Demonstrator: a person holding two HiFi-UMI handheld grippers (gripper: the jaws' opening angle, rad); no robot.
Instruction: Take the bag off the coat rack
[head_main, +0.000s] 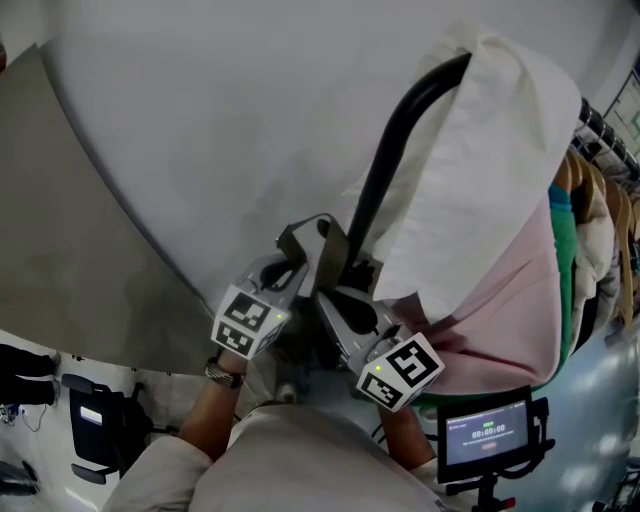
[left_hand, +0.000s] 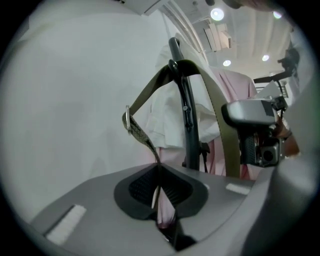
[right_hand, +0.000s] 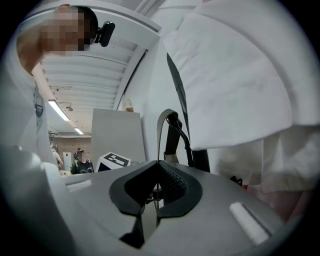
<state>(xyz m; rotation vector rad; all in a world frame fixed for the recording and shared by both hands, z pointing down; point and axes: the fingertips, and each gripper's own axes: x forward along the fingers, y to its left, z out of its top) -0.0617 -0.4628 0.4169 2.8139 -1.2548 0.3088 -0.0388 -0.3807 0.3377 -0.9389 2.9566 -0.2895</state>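
Observation:
An olive bag strap (left_hand: 150, 92) loops over a hook at the top of the black coat rack pole (left_hand: 186, 115); a metal buckle (left_hand: 128, 120) sits on its left run. My left gripper (left_hand: 158, 192) is shut on that left run just below the buckle. My right gripper (right_hand: 157, 189) is shut on the strap (right_hand: 161, 135) where it drops from the hook (right_hand: 172, 120). In the head view both grippers, left (head_main: 298, 268) and right (head_main: 328, 292), meet at the strap (head_main: 325, 250) beside the pole (head_main: 390, 150). The bag's body is hidden.
A white garment (head_main: 480, 170) and a pink one (head_main: 510, 310) hang on the rack, close to the right of the strap. A clothes rail with hangers (head_main: 600, 230) runs at the far right. A small monitor on a stand (head_main: 487, 430) is below. A white wall lies left.

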